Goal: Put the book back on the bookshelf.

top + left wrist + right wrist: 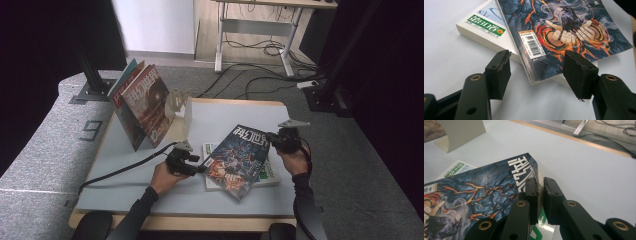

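A dark blue magazine with a raven and hands on its cover lies slanted over a white book near the table's front. My right gripper is shut on the magazine's far right corner and holds that corner raised. In the right gripper view the pads pinch the edge of the magazine beside its white title, with the white book below. My left gripper stands open at the magazine's left edge. In the left gripper view, the barcode corner of the magazine lies between the spread fingers, untouched, on the white book.
A beige bookstand stands at the back left of the table, and several magazines lean against it. Cables trail from both grippers. A desk and loose cords are on the floor beyond the table.
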`<control>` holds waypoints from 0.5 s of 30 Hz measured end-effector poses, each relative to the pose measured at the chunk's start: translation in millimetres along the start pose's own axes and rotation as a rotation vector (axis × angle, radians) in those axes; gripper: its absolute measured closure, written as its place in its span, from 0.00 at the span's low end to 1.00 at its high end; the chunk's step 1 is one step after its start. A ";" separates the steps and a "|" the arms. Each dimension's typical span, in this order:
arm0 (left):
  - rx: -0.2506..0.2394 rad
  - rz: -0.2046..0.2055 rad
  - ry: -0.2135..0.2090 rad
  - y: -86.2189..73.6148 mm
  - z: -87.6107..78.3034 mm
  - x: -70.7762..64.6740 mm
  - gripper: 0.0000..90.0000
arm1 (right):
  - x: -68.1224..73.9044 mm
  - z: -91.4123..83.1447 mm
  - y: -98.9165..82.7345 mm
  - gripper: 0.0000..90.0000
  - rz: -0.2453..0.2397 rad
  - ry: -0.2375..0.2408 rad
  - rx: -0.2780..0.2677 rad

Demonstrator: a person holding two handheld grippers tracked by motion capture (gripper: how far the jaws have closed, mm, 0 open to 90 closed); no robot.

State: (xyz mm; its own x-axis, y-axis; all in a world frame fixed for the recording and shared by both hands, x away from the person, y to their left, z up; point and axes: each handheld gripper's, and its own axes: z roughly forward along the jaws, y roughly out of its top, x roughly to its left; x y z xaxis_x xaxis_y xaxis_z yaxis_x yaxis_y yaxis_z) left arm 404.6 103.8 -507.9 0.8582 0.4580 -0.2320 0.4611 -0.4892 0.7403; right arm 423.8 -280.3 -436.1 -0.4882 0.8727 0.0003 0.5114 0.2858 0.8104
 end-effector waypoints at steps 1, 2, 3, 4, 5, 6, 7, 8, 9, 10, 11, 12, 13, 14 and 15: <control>-0.005 -0.009 -0.006 1.0 0.1 0.7 0.43 | 1.2 -1.6 1.4 0.90 -0.004 -0.002 -0.004; -0.003 -0.009 -0.004 1.9 0.0 1.3 0.42 | 3.3 -5.0 4.5 0.90 -0.012 0.000 -0.013; 0.001 -0.003 -0.001 3.4 0.1 1.8 0.41 | 4.5 -6.5 6.2 0.90 -0.017 0.000 -0.019; 0.005 0.000 0.002 4.7 0.3 1.6 0.40 | 6.1 -8.7 8.4 0.90 -0.024 0.000 -0.024; 0.007 0.006 0.006 6.9 0.9 1.1 0.39 | 7.2 -10.3 10.1 0.90 -0.031 0.001 -0.028; 0.009 0.009 0.006 8.4 1.3 0.7 0.37 | 9.4 -12.7 13.0 0.90 -0.038 0.001 -0.035; 0.011 0.013 0.008 10.9 2.2 0.0 0.35 | 10.7 -14.0 14.7 0.91 -0.043 0.001 -0.038; 0.013 0.015 0.011 12.5 3.1 -0.3 0.34 | 13.1 -16.0 17.5 0.91 -0.051 0.000 -0.042; 0.014 0.013 0.008 14.4 4.1 0.5 0.32 | 14.9 -17.5 19.5 0.91 -0.056 0.001 -0.048; 0.016 0.012 0.009 15.6 5.0 0.9 0.30 | 17.3 -19.5 22.1 0.91 -0.063 0.002 -0.053; 0.020 0.017 0.014 16.8 6.3 1.7 0.30 | 18.7 -20.7 23.6 0.91 -0.069 0.002 -0.057; 0.015 0.011 0.011 17.2 7.0 2.6 0.29 | 20.5 -22.5 25.7 0.91 -0.077 0.003 -0.062; 0.014 0.002 0.007 18.3 7.9 5.1 0.28 | 21.8 -23.8 27.2 0.91 -0.082 0.003 -0.067; 0.016 -0.001 0.006 18.8 8.5 6.2 0.27 | 23.8 -26.0 29.7 0.91 -0.091 0.004 -0.075; 0.018 -0.001 -0.001 19.6 9.5 7.5 0.27 | 25.1 -27.5 31.2 0.91 -0.093 0.006 -0.079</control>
State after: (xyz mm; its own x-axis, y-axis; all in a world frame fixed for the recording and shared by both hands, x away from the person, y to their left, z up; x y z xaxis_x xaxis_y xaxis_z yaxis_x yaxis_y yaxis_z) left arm 422.1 90.6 -501.2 0.8577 0.4580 -0.2336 0.4664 -0.5019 0.7284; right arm 408.0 -260.3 -394.7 -0.5355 0.8413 -0.0739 0.4061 0.3333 0.8509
